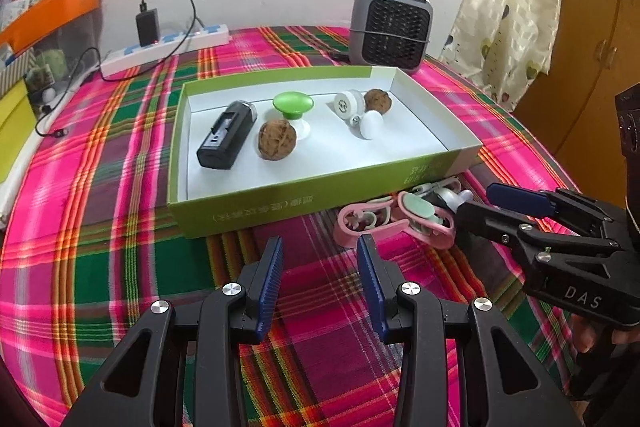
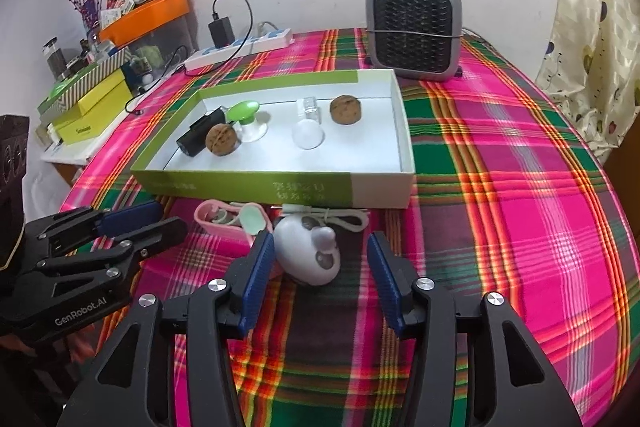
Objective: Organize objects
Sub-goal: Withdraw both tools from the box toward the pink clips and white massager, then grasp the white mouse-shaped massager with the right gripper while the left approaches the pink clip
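Surface: plaid pink and green tablecloth [image 2: 500, 187] over a table, barred window behind it, pretty bright room.
Main thing: white egg-shaped gadget [image 2: 308, 255] lying on the cloth just in front of the box, with a white cable [image 2: 340, 219] trailing off its far end.
Right gripper [image 2: 318, 267]: tongs apart, one blue pad on each side of the white gadget. The left pad sits right up against it, the right pad is clearly off it, so nothing is clamped.
Pink case [image 1: 384, 223]: flat on the cloth right beside the gadget, with a mint green oval piece on top.
Left gripper [image 1: 320, 263]: tongs apart too, nothing between them, over bare cloth near the pink case and the box front.
Box [image 1: 304, 195]: shallow green and white tray, already has stuff in it.
Inside the box: black rectangular device [image 1: 226, 135], walnut [image 1: 277, 139] next to it, green knob thing [image 1: 293, 105], second walnut [image 1: 378, 101] toward the far right, plus a couple of white round bits I can't identify.
Further out: grey fan heater [image 2: 414, 27] behind the box, white power strip [image 2: 240, 47] with a black adapter plugged in.
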`<action>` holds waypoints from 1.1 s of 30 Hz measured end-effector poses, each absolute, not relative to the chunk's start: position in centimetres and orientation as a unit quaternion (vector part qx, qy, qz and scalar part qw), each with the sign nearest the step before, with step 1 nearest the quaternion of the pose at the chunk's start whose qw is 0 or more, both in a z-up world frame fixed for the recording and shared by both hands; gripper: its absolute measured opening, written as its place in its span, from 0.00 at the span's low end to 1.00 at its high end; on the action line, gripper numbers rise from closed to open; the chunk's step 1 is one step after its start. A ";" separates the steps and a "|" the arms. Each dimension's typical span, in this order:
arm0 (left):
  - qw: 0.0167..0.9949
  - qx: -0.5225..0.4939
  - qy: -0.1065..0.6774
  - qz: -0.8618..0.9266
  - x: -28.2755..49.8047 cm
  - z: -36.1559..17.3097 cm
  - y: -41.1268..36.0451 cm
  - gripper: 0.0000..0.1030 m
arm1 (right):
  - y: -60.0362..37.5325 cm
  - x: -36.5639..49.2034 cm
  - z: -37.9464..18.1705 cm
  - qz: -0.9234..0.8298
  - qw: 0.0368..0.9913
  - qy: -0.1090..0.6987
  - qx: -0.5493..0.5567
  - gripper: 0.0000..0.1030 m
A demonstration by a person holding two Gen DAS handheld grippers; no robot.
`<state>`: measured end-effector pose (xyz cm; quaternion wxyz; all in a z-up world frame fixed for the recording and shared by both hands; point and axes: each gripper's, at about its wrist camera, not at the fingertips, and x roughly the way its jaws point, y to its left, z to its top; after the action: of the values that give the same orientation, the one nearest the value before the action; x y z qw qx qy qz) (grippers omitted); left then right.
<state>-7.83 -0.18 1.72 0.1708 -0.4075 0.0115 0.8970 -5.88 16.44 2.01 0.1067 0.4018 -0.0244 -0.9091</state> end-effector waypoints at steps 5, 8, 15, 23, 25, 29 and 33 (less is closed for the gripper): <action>0.181 -0.410 0.012 0.894 -8.0 1.6 -0.1 0.35 | 16.1 -6.2 1.6 -0.907 0.104 -0.021 0.407 0.49; 0.187 -0.410 0.014 0.892 -8.0 1.6 0.0 0.35 | 16.3 -6.4 1.5 -0.908 0.098 -0.022 0.407 0.49; 0.203 -0.407 0.018 0.891 -8.3 1.9 0.2 0.35 | 17.4 -6.1 1.5 -0.909 0.077 -0.024 0.410 0.49; 0.220 -0.400 0.040 0.889 -8.7 2.3 1.3 0.35 | 17.8 -6.5 1.3 -0.906 0.074 -0.025 0.417 0.49; 0.223 -0.401 0.043 0.887 -8.9 2.3 1.5 0.35 | 17.6 -6.7 1.2 -0.904 0.078 -0.020 0.421 0.49; 0.230 -0.397 0.057 0.887 -9.2 2.5 2.0 0.35 | 17.2 -7.1 0.9 -0.900 0.079 -0.008 0.428 0.49; 0.244 -0.402 0.048 0.881 -9.9 2.4 2.2 0.35 | 17.1 -7.3 0.9 -0.900 0.079 -0.002 0.429 0.49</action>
<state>-9.86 2.22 2.40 0.2439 -0.4018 0.0482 0.8813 -7.27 17.11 0.86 0.0788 0.4286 -0.0015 -0.9001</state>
